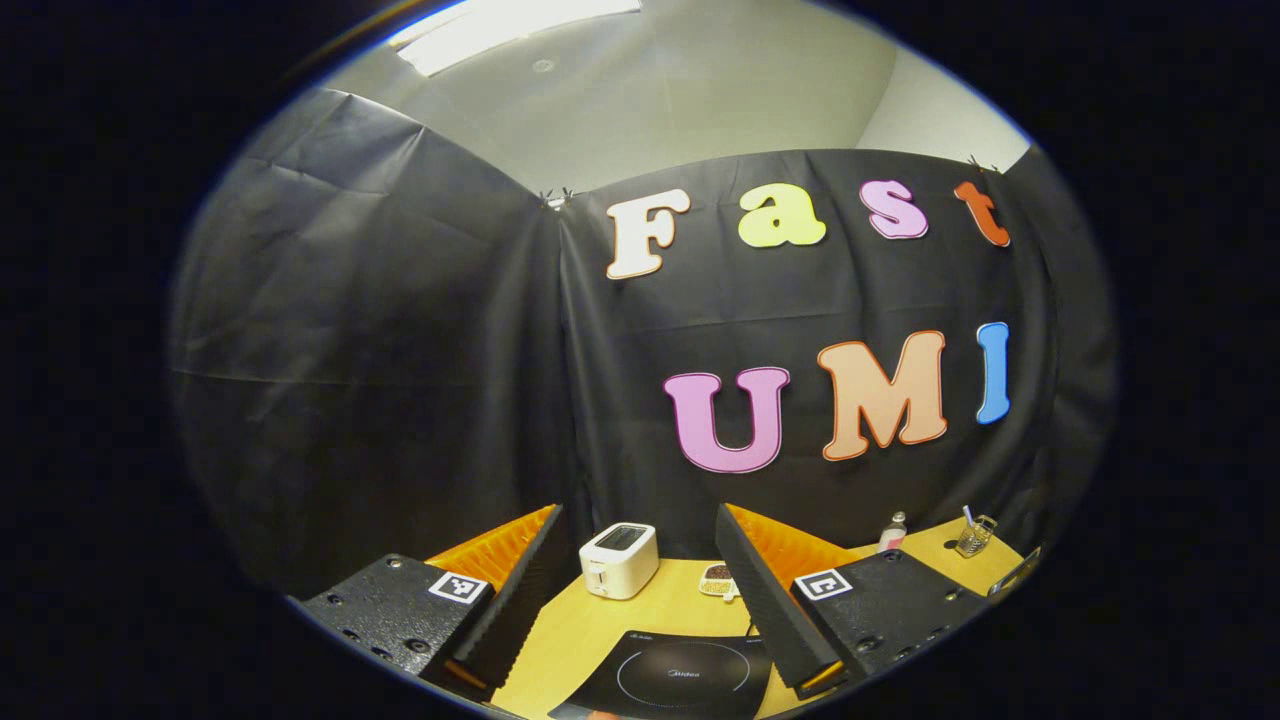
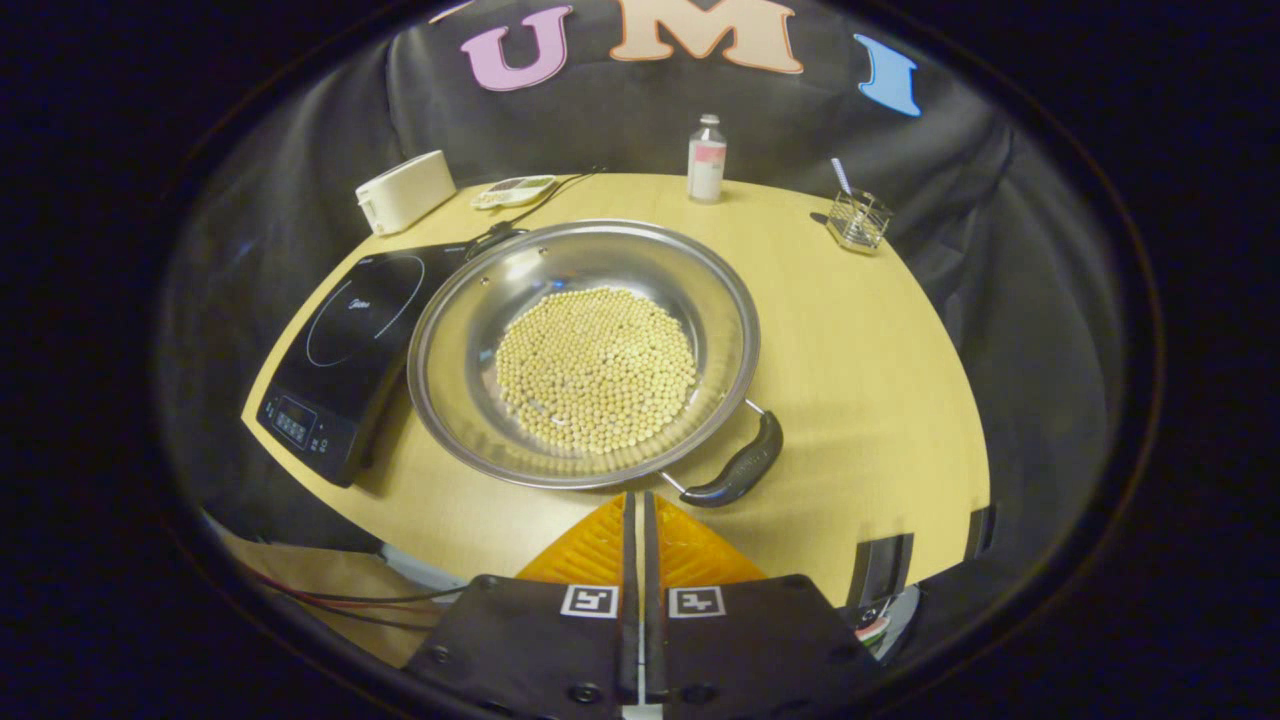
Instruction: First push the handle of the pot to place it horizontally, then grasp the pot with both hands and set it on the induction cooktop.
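Near the table's front edge, pot (image 2: 585,350) beside cooktop (image 2: 350,350); left jaws wide, right jaws together.

Bare table (image 2: 860,330) right of pot (image 2: 585,350), induction cooktop (image 2: 345,350) close on left

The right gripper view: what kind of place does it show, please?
Probably a staged kitchen corner in a recording booth: a round light wooden table carries a black induction cooktop, a shiny steel pot of pale beans and a white toaster, with black cloth hung behind.
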### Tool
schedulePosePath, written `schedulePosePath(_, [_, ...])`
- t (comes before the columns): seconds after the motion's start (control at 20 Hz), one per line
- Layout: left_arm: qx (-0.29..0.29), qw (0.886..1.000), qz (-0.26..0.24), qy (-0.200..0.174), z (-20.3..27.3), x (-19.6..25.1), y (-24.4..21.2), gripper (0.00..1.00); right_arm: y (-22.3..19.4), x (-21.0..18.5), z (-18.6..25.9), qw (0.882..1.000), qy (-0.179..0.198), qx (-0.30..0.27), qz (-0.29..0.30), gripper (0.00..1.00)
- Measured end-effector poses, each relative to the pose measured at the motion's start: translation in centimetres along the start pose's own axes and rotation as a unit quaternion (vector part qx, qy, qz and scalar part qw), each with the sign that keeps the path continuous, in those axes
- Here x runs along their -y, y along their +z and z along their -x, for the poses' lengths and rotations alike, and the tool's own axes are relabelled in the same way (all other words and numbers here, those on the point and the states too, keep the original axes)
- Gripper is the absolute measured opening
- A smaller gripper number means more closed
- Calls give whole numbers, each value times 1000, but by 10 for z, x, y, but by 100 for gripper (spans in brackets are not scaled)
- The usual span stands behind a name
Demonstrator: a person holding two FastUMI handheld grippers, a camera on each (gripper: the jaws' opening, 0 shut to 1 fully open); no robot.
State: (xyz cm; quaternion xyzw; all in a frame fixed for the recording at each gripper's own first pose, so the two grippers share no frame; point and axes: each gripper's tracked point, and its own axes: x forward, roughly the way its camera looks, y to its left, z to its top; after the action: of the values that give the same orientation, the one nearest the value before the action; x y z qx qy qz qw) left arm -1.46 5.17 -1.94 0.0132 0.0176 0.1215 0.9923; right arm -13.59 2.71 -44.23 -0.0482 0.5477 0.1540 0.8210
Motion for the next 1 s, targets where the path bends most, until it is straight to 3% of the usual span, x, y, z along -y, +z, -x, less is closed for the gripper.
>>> schedulePosePath(0.5, [-13,999,8,44,10,-26,-10,96,-8,10,-13,999,-10,-29,15,5])
schedulePosePath(1.0, [-5,1000,5,27,14,-16,-4,96,5,26,-22,999,-22,-27,16,2])
